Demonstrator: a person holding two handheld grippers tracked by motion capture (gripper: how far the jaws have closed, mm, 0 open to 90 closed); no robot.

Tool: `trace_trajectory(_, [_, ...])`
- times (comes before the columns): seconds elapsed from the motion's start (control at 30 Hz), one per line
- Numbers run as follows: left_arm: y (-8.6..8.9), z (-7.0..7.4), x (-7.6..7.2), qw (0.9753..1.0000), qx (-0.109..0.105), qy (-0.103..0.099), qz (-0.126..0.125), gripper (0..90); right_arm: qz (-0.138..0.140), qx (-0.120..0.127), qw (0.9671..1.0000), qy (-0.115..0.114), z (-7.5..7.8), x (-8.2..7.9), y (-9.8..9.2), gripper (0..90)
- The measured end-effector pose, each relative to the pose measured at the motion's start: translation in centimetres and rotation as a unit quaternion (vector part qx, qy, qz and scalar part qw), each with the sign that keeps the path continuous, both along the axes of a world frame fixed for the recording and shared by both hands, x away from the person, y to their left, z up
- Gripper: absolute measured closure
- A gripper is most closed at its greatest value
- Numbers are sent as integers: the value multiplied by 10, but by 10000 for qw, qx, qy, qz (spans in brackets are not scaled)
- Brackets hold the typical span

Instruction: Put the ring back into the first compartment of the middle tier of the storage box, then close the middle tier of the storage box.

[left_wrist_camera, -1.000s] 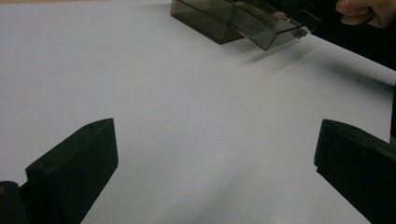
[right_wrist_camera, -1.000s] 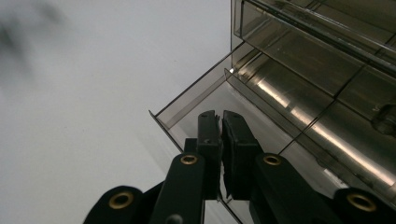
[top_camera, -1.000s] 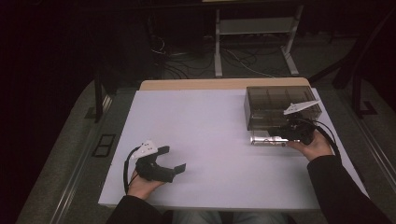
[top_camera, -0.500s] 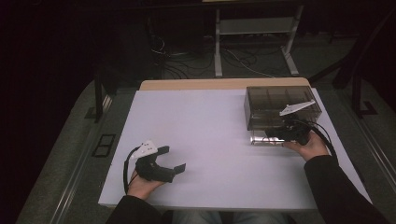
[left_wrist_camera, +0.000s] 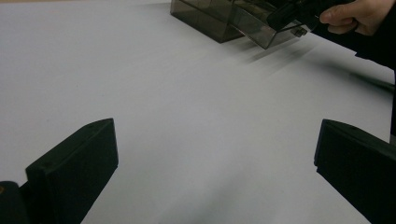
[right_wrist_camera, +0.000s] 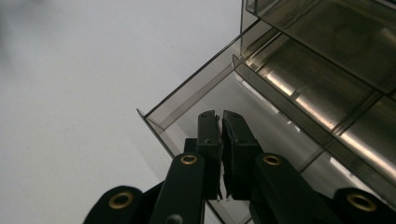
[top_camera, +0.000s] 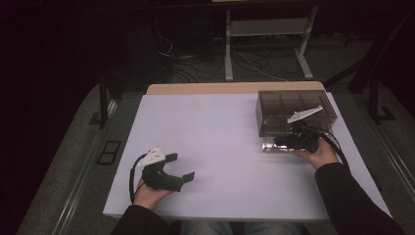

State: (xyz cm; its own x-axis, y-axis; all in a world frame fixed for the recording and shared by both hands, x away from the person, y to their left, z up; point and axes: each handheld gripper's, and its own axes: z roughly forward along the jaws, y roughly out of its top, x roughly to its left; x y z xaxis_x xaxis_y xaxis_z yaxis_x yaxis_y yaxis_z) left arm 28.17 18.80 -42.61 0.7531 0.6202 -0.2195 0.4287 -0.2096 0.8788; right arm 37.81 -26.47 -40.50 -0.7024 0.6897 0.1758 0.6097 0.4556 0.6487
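Toward the table's [top_camera: 220, 122] far right corner sits the smoky plastic drawer box [top_camera: 293, 110], its bottom drawer [right_wrist_camera: 205, 100] pulled out, nothing visible inside. The right gripper [right_wrist_camera: 220, 123] has its jaws pinched on the drawer's front wall. Near the front edge, the left gripper [top_camera: 178, 166] gapes empty over wide bare tabletop.

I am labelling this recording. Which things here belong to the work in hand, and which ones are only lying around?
In the work:
- smoky plastic drawer box
- its bottom drawer, pulled out
- right tongs, shut on the drawer's front wall

Not in it:
- left tongs, open, away from the box
- white table
- cables and metal stand on the floor behind
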Motion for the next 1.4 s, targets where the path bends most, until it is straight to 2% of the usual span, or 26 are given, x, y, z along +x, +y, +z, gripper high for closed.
trace_trajectory(0.23, [0, 0, 0, 10000, -4, 9, -4, 0, 80, -53, 10000, 3, -3, 2, 7, 846])
trace_trajectory(0.43, [0, 0, 0, 10000, 17, 6, -7, 0, -53, -48, 10000, -19, -5, 5, 7, 705])
trace_trajectory(0.57, [-1, 0, 0, 10000, 18, -5, -23, 0, -181, -41, 9997, -153, -2, 2, 4, 631])
trace_trajectory(0.8, [-2, 1, -1, 10000, 15, -25, -61, 0, -324, 352, 9983, -336, 9, -6, -4, 498])
trace_trajectory(0.9, [-2, 1, -1, 10000, 12, -22, -82, 0, -350, 547, 9974, -302, 12, -11, -9, 448])
trace_trajectory(1.03, [-2, 1, -1, 9999, 11, -29, -109, 0, -468, 639, 9965, -267, 16, -20, -13, 389])
trace_trajectory(1.4, [-2, 1, 0, 9999, -42, -18, -132, 0, -530, 889, 9944, -210, 18, -44, -24, 372])
